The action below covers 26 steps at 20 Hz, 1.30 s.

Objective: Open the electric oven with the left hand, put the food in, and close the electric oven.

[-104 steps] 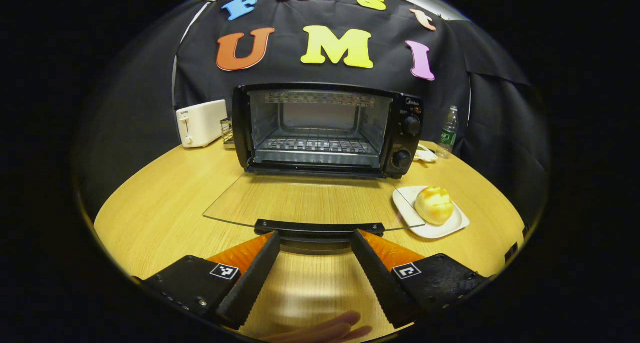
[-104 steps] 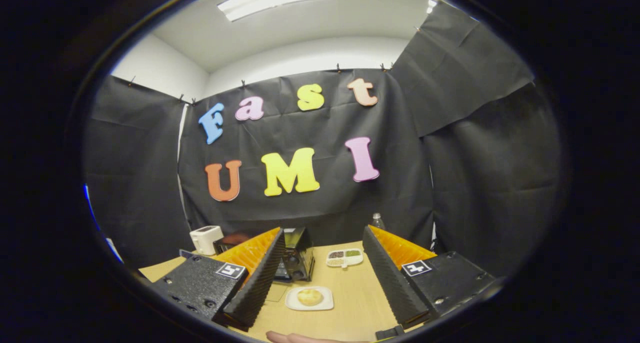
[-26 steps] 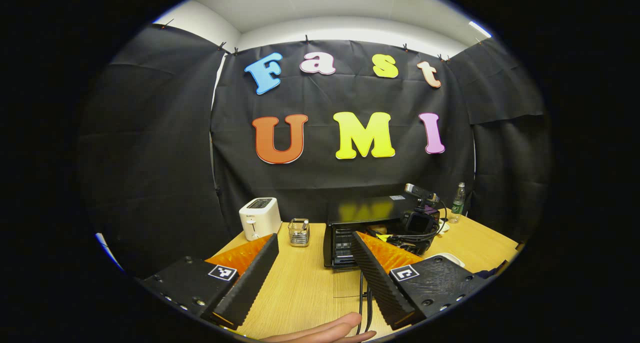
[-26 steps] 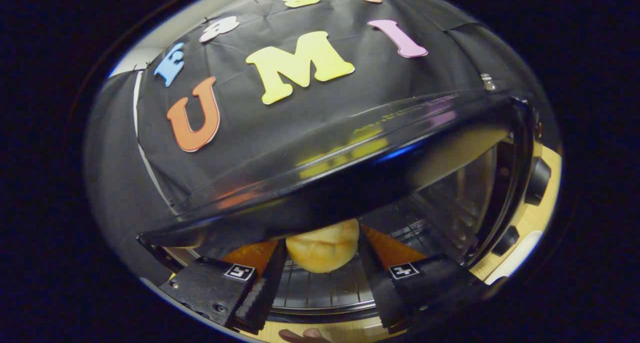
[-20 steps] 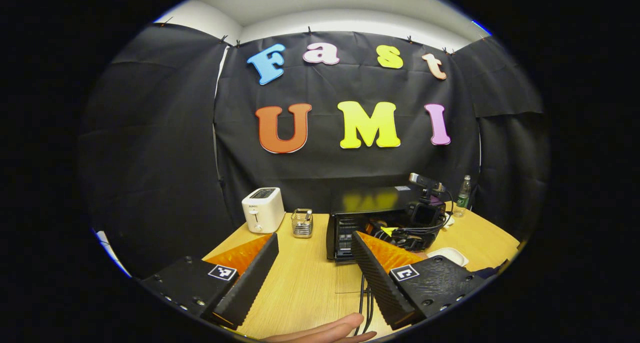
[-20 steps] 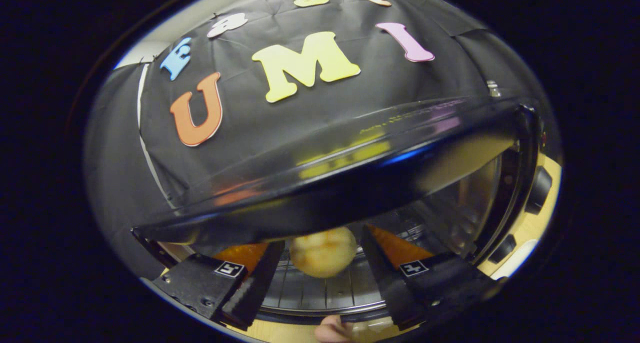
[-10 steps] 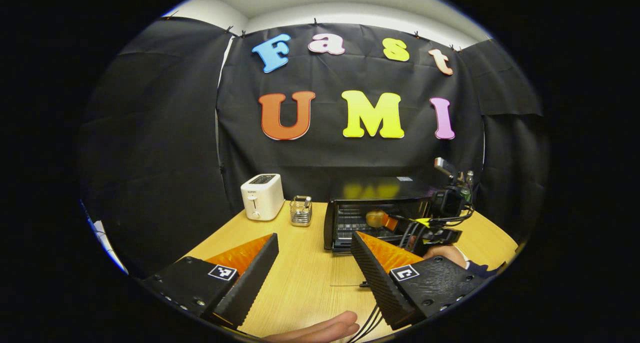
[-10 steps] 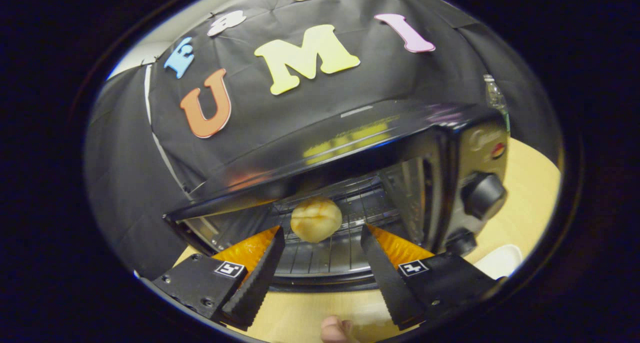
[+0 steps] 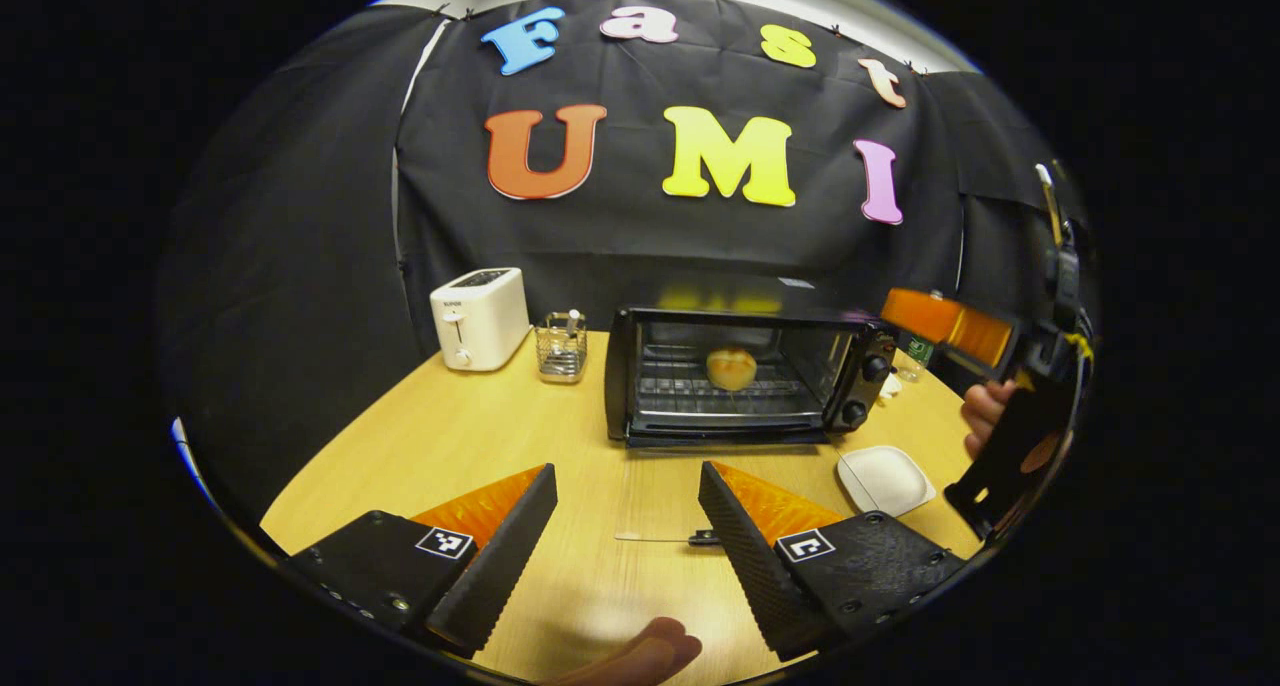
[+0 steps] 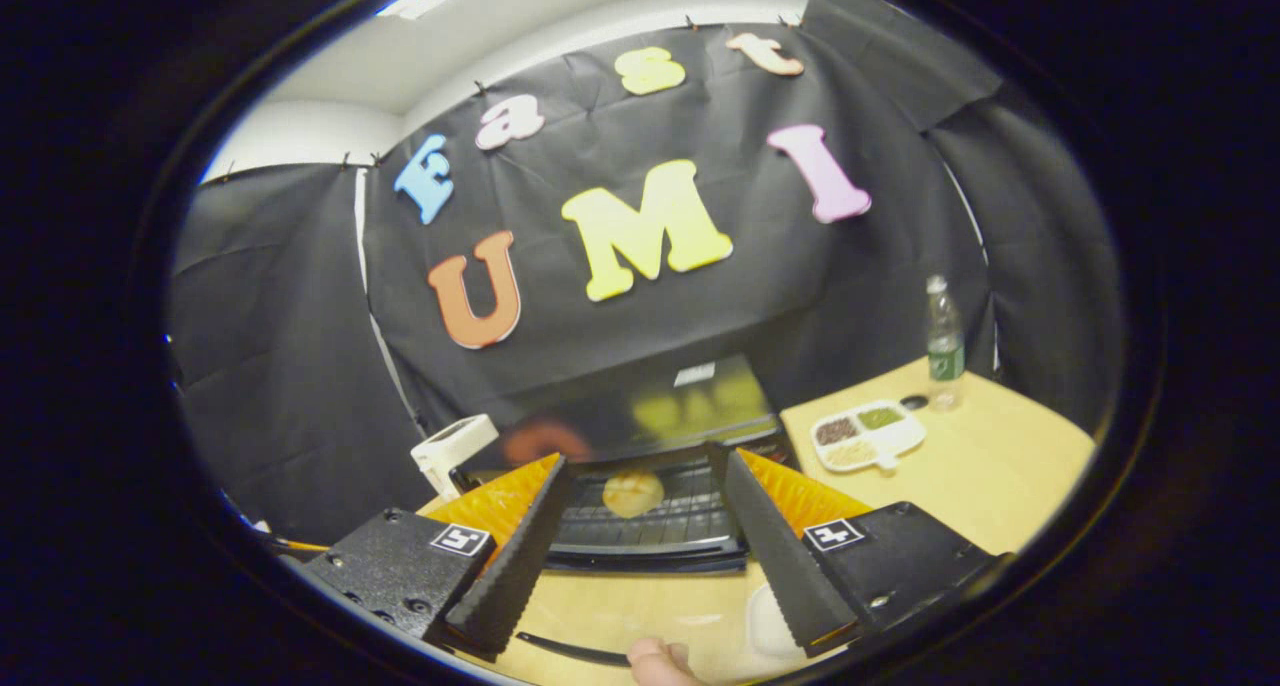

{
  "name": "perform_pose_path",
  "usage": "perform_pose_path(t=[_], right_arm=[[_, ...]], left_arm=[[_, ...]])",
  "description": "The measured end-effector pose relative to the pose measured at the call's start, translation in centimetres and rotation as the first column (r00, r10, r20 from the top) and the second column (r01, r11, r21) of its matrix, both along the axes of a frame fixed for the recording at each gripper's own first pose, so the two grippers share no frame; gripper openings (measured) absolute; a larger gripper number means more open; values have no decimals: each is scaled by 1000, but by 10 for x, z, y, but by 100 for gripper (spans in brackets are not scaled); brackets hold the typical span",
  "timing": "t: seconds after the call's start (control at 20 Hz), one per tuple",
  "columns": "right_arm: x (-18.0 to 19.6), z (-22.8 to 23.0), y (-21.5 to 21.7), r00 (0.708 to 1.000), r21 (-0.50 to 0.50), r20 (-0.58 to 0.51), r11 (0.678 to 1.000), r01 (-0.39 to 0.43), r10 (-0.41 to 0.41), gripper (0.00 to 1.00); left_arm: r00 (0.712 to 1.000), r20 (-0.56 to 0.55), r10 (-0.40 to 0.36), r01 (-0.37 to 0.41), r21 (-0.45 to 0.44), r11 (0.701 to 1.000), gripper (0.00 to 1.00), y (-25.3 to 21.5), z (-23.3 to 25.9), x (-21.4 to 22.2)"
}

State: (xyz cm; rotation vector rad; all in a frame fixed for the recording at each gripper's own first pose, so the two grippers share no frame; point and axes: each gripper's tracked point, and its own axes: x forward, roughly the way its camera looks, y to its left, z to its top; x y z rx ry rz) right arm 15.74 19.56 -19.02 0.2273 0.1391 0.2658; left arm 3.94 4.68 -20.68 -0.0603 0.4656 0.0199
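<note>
The black electric oven (image 9: 735, 376) stands at mid-table with its glass door (image 9: 660, 496) folded down flat; the door handle (image 9: 705, 538) lies between my left fingers. A golden bun (image 9: 731, 367) rests on the oven rack, touched by nothing. My left gripper (image 9: 625, 536) hovers open above the door's front edge. At the right edge, a hand (image 9: 985, 411) holds the right gripper, one of its fingers (image 9: 940, 326) level with the oven top. In the right gripper view, the right gripper (image 10: 640, 556) is open and empty, back from the oven (image 10: 650, 526), with the bun (image 10: 633, 493) beyond its fingertips.
An empty white plate (image 9: 885, 478) lies right of the door. A white toaster (image 9: 480, 318) and a wire holder (image 9: 562, 346) stand left of the oven. A sectioned dish (image 10: 868, 434) and a water bottle (image 10: 942, 344) sit at the back right. Bare table spreads left.
The right gripper let go of the bun on the rack, drew back out of the oven and rose to the right. The left gripper's view dropped towards the oven door.
</note>
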Motion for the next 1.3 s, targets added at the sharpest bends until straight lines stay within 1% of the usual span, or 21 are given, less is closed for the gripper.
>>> perform_pose_path(t=[0.15,0.3,0.4,0.45,0.5,0.6,0.65,0.7,0.8,0.9,1.0,1.1,1.2,1.3], right_arm=[[-22,44,-30,993,-47,104,997,53,-48,94],[-38,78,-52,983,-119,178,991,65,-44,95],[-47,97,-81,974,-164,210,979,119,-83,95],[-53,107,-87,971,-155,224,981,113,-77,95],[-59,115,-87,975,-137,219,987,79,-48,95],[-67,116,-101,984,-126,178,991,54,-31,95],[-71,122,-111,983,-129,179,990,56,-33,95],[-75,128,-120,981,-152,188,986,73,-43,95],[-78,142,-136,968,-211,237,968,136,-84,95],[-86,154,-141,955,-231,283,959,162,-93,95],[-90,157,-136,953,-218,293,965,144,-76,96],[-93,155,-127,959,-193,281,976,101,-44,96],[-95,150,-126,962,-172,273,982,76,-27,96],[-92,148,-132,962,-151,270,984,92,-48,96]], left_arm=[[995,-77,-70,69,-15,997,94,-36,-32,2],[977,-171,-131,128,-28,991,95,-68,-64,-2],[959,-222,-175,171,-39,985,94,-89,-80,-6],[950,-248,-191,184,-50,982,95,-98,-88,-8],[943,-265,-200,191,-60,980,95,-105,-92,-10],[933,-293,-207,194,-73,978,95,-116,-100,-12],[929,-307,-205,192,-72,979,95,-119,-104,-13],[923,-325,-207,194,-74,978,95,-123,-108,-15],[914,-351,-204,192,-69,979,95,-128,-115,-14],[911,-366,-192,175,-79,981,94,-129,-122,-9],[908,-380,-177,157,-82,984,94,-128,-126,-5],[917,-359,-173,159,-70,985,94,-127,-121,1],[915,-369,-164,148,-72,986,94,-128,-122,1],[914,-374,-160,145,-69,987,94,-127,-123,0]])
